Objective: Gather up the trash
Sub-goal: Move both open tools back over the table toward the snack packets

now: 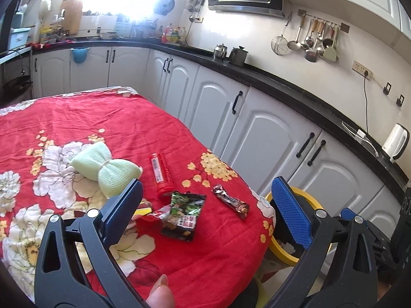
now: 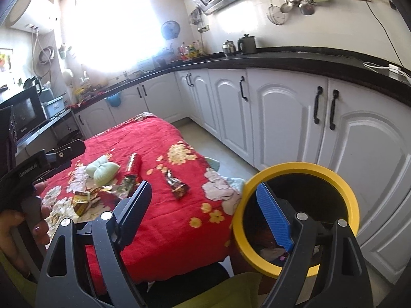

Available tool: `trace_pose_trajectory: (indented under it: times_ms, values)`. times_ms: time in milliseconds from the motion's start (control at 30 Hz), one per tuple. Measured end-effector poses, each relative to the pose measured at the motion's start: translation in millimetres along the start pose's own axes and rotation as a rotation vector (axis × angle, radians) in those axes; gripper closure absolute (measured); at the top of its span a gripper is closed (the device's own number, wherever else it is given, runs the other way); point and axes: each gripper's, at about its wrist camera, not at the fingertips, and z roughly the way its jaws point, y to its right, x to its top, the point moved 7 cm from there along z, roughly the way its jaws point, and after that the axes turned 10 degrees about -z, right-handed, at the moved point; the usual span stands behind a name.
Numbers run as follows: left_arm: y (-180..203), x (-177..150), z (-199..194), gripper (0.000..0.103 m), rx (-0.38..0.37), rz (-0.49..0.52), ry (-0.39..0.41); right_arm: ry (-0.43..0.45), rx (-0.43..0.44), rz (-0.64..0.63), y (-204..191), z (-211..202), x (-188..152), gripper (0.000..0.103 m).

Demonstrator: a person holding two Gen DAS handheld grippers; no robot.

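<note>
Left wrist view: left gripper [image 1: 205, 205] is seen wide open and empty above green snack wrapper [image 1: 183, 213] on red tablecloth [image 1: 102, 118]; judged light, crinkly, best pinched at an edge
Right wrist view: right gripper [image 2: 205, 213] is held open, empty, beside yellow-rimmed bin [image 2: 298, 219]

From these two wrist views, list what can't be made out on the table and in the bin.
- Bin contents: right wrist view, mostly dark inside, and the right tongs cover part of it.
- Yellow wrapper: left wrist view, the left tongs hide most of it.
- Print on the green packet and the dark wrapper: too small to read in either view.
- Table's near edge: cut off by the tongs in both views.
</note>
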Motion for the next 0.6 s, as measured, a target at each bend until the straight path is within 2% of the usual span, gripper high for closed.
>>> trace_pose_trajectory:
  times_ms: [600]
  values:
    - [-61.1, 23.8, -15.1, 0.011, 0.059, -0.09, 0.036, -0.015, 0.081, -0.074, -60.9, 21.9, 10.2, 0.022]
